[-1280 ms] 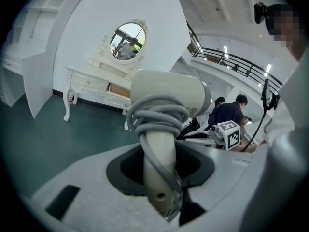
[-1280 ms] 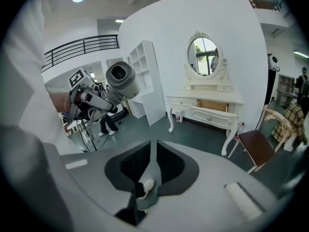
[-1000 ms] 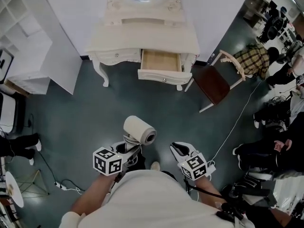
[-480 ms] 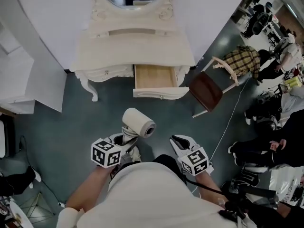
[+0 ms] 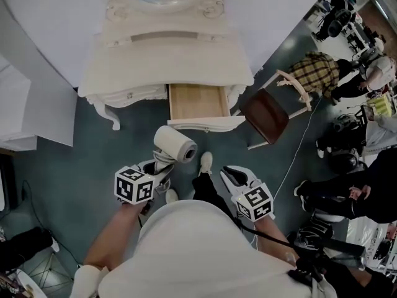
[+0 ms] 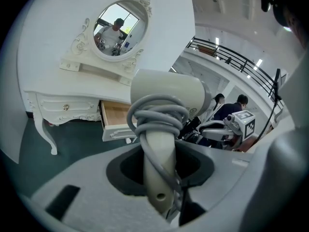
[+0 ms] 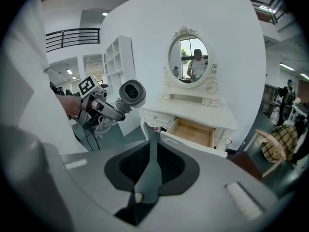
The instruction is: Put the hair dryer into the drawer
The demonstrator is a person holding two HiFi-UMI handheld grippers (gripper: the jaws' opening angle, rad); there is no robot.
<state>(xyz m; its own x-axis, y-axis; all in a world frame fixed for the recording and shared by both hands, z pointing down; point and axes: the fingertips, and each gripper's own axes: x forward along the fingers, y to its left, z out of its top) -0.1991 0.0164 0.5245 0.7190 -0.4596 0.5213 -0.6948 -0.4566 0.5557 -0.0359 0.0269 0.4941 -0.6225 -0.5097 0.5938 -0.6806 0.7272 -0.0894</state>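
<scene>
A cream hair dryer point(image 5: 173, 144) with its grey cord wound round the handle stands upright in my left gripper point(image 5: 162, 165), which is shut on the handle. In the left gripper view the hair dryer point(image 6: 166, 93) fills the middle, barrel pointing right. The dressing table's wooden drawer point(image 5: 193, 101) stands pulled open just beyond the dryer; the drawer point(image 7: 193, 132) looks empty inside. My right gripper point(image 5: 231, 176) hovers to the right of the dryer, jaws together and holding nothing. From the right gripper view the hair dryer point(image 7: 131, 93) shows at the left, nozzle towards the camera.
A cream dressing table point(image 5: 167, 54) with an oval mirror stands against the white wall. A brown chair point(image 5: 267, 113) with a plaid garment point(image 5: 316, 67) stands right of the drawer. A white cable point(image 5: 298, 160) crosses the floor. People sit at the right point(image 5: 366, 191). A white shoe point(image 5: 205, 161) steps forward.
Both grippers and the dryer have moved forward towards the dressing table; the open drawer now lies just beyond the dryer. The grip on the handle is unchanged.
</scene>
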